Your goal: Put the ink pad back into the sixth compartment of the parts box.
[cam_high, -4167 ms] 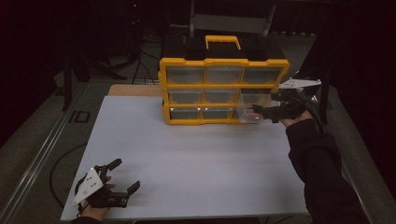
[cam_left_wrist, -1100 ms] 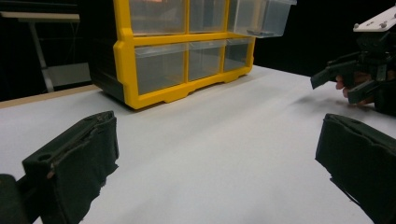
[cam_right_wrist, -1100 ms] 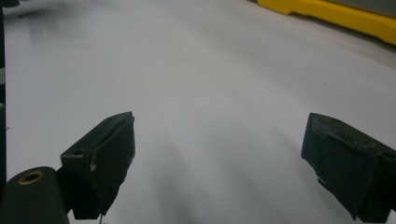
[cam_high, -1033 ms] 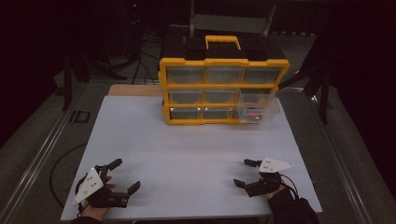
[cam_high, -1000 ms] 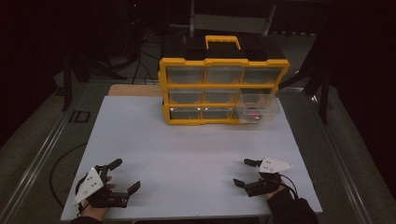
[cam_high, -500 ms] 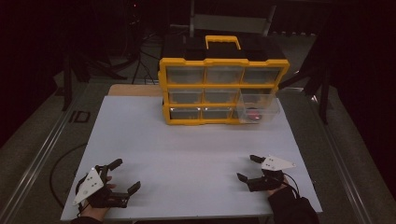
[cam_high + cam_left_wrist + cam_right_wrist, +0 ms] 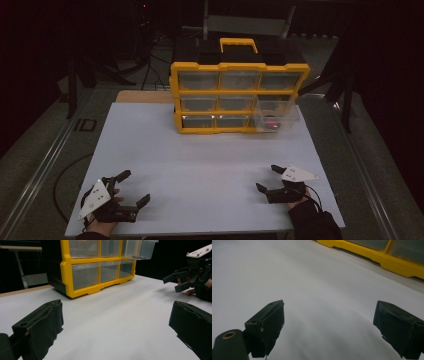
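- Two claws, both w/ jaws spread wide, nothing in either.
- My left claw [image 7: 131,187] low at near-left corner of white surface [image 7: 210,155].
- My right claw [image 7: 268,178] near-right, also seen in left gripper view [image 7: 175,282].
- Yellow organizer [image 7: 237,92] at far edge; its bottom-right clear drawer [image 7: 276,119] pulled out, red item inside.
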`<state>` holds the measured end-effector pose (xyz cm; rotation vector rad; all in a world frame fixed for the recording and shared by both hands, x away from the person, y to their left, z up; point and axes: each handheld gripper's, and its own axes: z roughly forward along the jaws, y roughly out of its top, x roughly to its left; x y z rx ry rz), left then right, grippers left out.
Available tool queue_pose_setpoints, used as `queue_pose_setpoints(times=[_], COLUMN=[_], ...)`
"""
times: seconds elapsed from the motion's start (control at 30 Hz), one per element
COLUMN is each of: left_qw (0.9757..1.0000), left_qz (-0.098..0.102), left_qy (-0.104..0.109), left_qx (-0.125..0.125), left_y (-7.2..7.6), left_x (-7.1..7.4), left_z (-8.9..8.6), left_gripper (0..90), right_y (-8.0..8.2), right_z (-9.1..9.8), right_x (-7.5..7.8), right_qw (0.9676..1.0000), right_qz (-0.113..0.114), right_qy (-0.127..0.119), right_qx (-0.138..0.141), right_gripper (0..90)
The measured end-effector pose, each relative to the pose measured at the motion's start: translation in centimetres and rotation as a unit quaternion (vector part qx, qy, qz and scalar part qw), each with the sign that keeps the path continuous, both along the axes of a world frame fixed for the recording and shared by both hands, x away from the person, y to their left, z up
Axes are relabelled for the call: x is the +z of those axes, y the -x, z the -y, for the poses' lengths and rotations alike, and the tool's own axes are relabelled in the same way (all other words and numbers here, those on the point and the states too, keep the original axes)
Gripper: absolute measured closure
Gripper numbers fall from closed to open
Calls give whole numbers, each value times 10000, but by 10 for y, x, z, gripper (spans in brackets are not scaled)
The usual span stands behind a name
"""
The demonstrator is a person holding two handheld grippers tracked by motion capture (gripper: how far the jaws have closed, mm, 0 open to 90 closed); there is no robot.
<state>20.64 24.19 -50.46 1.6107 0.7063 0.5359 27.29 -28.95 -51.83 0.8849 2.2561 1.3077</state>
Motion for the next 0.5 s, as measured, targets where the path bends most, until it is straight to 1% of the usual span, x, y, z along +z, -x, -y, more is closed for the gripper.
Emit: queue_pose_setpoints(times=[0.1,0.2,0.27,0.33,0.5], left_qw=[10000,10000,10000,10000,10000], left_qz=[4,2,2,1,0], left_qy=[6,17,18,26,37], left_qx=[-2,5,6,8,17], left_y=[0,0,0,0,0], left_x=[0,0,0,0,0], left_z=[0,0,-1,-1,-1], left_gripper=[1,1,1,1,1], right_y=[0,1,0,0,1], right_z=[1,2,2,2,2], right_x=[1,2,1,0,2], right_qw=[10000,9999,9997,9997,9997], right_qz=[16,35,38,7,21], right_qy=[-38,-13,80,106,147], right_qx=[-65,-152,-223,-222,-213], right_gripper=[101,102,102,101,102])
